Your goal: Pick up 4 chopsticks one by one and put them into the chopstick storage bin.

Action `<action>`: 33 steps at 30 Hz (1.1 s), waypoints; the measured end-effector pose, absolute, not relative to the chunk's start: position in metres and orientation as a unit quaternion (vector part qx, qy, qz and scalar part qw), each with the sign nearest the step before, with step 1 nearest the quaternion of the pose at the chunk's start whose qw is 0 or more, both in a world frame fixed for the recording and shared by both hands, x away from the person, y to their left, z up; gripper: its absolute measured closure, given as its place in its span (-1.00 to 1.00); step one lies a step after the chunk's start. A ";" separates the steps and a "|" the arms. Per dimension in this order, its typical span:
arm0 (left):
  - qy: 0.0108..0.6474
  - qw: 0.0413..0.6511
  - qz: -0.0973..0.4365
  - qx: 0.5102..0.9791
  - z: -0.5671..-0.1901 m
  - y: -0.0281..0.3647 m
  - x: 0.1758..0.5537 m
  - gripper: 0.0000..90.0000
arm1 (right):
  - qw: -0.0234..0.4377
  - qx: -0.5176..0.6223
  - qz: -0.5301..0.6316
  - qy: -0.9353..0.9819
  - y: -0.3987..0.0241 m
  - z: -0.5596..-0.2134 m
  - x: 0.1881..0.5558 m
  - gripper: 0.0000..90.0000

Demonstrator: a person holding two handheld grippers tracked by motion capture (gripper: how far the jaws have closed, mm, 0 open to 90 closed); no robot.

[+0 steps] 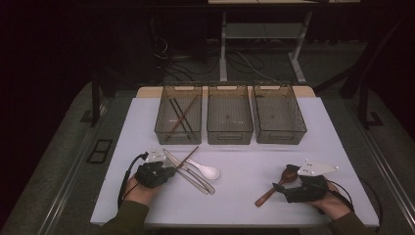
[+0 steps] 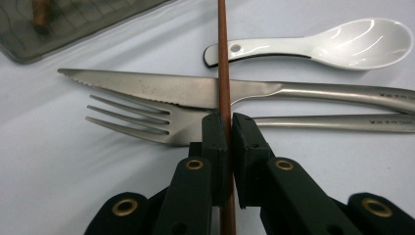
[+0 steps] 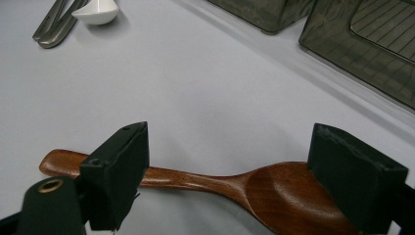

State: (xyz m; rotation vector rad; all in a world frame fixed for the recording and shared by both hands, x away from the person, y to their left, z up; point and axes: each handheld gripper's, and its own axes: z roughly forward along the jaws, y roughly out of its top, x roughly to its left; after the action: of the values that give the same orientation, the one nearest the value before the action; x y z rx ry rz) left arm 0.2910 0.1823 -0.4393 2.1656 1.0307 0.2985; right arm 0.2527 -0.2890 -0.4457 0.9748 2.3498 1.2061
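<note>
Chopstick (image 2: 224,73) pinched in left claw (image 2: 228,128); right claw (image 3: 227,161) agape around wooden spoon (image 3: 274,188); knife (image 2: 195,90) lettering unreadable.

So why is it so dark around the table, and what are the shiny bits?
High view: light falls on the white table, the room behind stays dim. Left gripper view: glare streaks the white spoon and the knife. Right gripper view: the wooden spoon gleams softly; the far bins blur.

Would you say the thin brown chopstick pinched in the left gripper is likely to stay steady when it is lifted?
Probably not quite. The left gripper pinches the chopstick across a narrow, smooth shaft, so it may pivot or slip. It looks stiff and light. It lies across the knife, so lifting might nudge that.
</note>
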 end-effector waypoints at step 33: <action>0.353 0.436 0.094 0.823 -0.396 0.179 0.314 0.87 | 0.156 0.354 0.435 0.813 -0.289 -0.445 0.253 -0.71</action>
State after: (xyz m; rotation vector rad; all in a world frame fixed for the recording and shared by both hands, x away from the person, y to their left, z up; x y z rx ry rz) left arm 0.3141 0.1794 -0.3960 2.0479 0.8781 0.2332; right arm 0.2532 -0.2889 -0.4452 1.0127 2.3287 1.2461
